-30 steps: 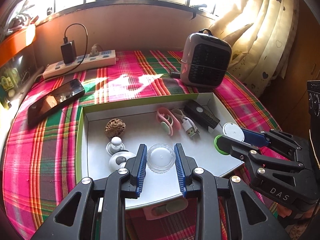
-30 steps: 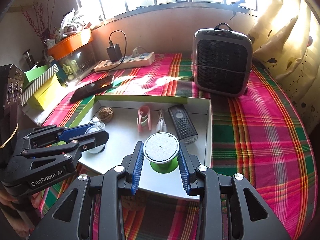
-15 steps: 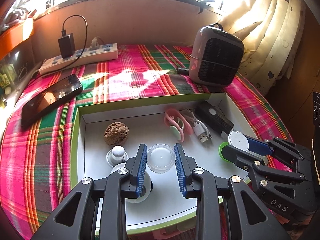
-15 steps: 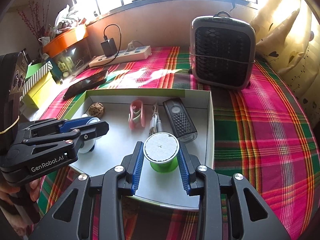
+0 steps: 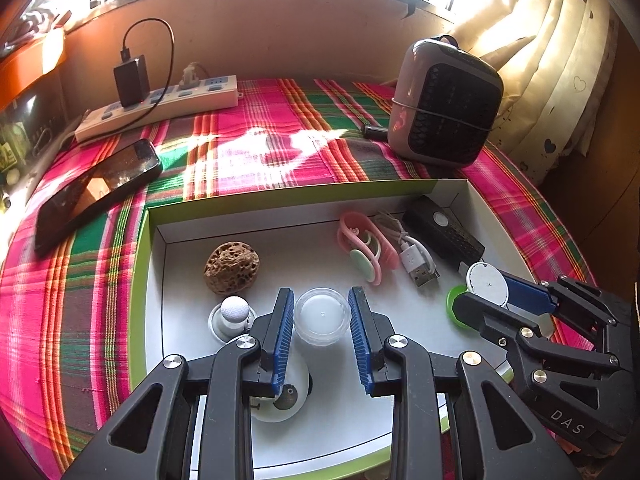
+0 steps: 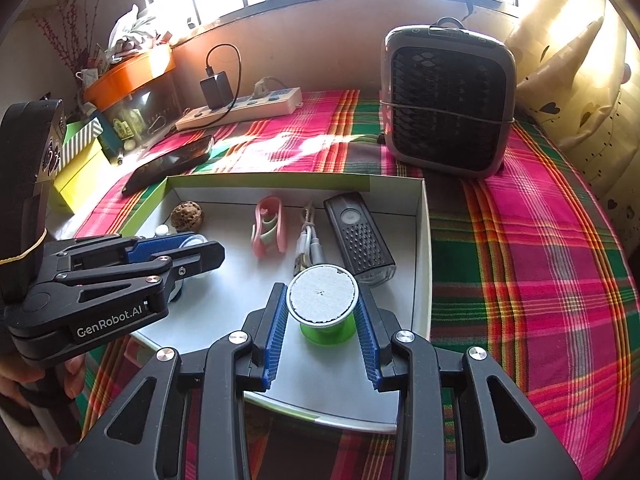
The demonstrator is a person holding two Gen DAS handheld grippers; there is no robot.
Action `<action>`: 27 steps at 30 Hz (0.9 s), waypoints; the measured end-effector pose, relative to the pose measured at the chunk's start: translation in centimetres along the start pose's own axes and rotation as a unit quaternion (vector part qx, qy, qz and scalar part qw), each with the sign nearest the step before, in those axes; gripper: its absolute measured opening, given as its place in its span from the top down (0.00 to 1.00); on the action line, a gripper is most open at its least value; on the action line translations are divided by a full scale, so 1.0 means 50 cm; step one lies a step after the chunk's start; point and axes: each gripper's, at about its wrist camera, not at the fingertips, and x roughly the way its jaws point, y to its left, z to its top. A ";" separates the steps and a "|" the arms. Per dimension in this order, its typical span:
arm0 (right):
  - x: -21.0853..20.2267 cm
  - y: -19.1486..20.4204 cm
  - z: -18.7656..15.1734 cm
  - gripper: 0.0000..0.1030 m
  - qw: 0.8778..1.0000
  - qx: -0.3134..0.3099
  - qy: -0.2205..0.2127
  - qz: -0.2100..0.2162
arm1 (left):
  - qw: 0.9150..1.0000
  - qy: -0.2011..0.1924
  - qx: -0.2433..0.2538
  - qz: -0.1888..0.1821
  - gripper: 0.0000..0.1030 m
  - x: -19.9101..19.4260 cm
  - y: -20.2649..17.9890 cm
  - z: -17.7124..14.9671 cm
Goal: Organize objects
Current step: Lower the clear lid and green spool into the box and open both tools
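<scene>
The left gripper (image 5: 322, 328) clamps a clear round lid (image 5: 322, 315) at lower centre, over the white tray (image 5: 168, 280). The right gripper (image 6: 323, 322) clamps a green-based spool (image 6: 325, 306) above the tray's near right corner.

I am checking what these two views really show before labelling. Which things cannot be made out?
- White round gadget, left wrist view: mostly behind the left gripper, so unidentifiable.
- Pink thing under the box, right wrist view: only an edge shows.
- Clear cup, left wrist view: contents unreadable.
- Spool in the right gripper: glare hides fingers' contact.
</scene>
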 end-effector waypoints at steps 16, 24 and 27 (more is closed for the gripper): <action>0.000 0.002 -0.001 0.66 1.000 -0.002 -0.001 -0.004 | 1.000 0.008 -0.005 0.001 0.75 0.009 0.003 0.001; -0.003 0.005 -0.001 0.66 1.000 -0.001 -0.002 -0.002 | 1.000 0.008 -0.004 0.002 0.75 0.010 0.003 0.000; -0.005 0.008 0.000 0.66 1.000 -0.003 -0.003 -0.003 | 1.000 0.008 -0.004 0.002 0.75 0.010 0.003 0.000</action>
